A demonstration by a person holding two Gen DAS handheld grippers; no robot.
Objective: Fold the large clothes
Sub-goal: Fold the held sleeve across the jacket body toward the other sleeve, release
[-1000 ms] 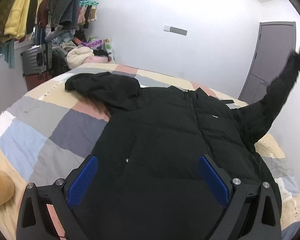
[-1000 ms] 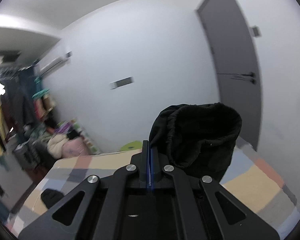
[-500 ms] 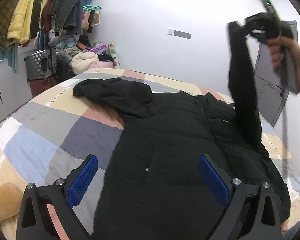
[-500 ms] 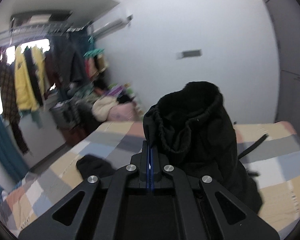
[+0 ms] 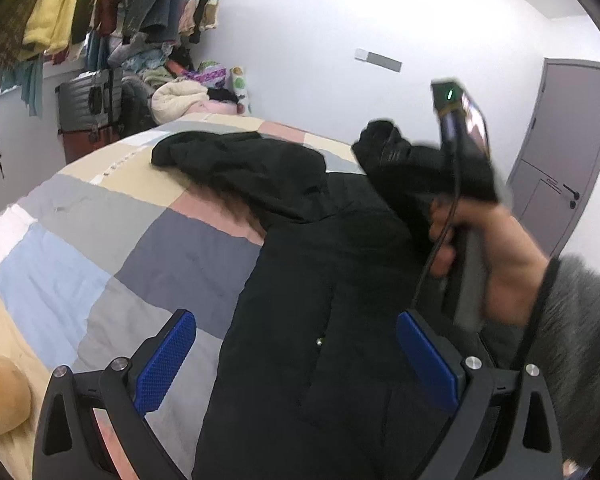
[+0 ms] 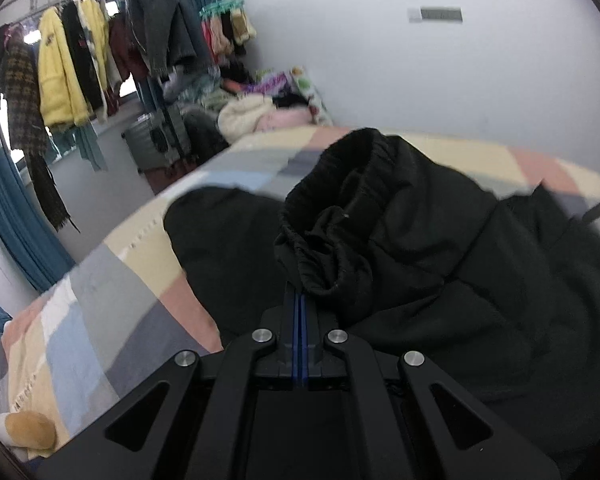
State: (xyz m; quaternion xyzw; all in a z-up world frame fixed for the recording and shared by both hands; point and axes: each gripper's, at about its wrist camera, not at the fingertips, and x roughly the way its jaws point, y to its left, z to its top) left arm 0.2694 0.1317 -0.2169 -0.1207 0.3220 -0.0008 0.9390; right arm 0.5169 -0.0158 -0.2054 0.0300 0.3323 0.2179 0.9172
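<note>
A black padded jacket (image 5: pixel 324 288) lies spread on the patchwork bed (image 5: pixel 112 248), one sleeve (image 5: pixel 228 164) stretched toward the far left. My left gripper (image 5: pixel 296 360) hovers open over the jacket's lower body, blue pads wide apart with nothing between them. My right gripper (image 6: pixel 300 300) is shut on the cuff (image 6: pixel 340 220) of the jacket's other sleeve and carries it over the jacket's chest. In the left wrist view a hand in a grey sleeve (image 5: pixel 580 332) holds that right gripper, with the black cuff (image 5: pixel 384 148) bunched at its front.
A rack of hanging clothes (image 6: pixel 80 60) runs along the left wall. A grey suitcase (image 5: pixel 88 100) and a pile of clothes (image 5: pixel 184 96) stand beyond the bed's far end. A grey door (image 5: pixel 568 144) is at right. A tan cushion (image 5: pixel 0 396) lies at the bed's near left.
The right gripper has swung the held sleeve from high at the right down and leftward over the jacket's chest. The left gripper has drifted a little over the jacket, still open.
</note>
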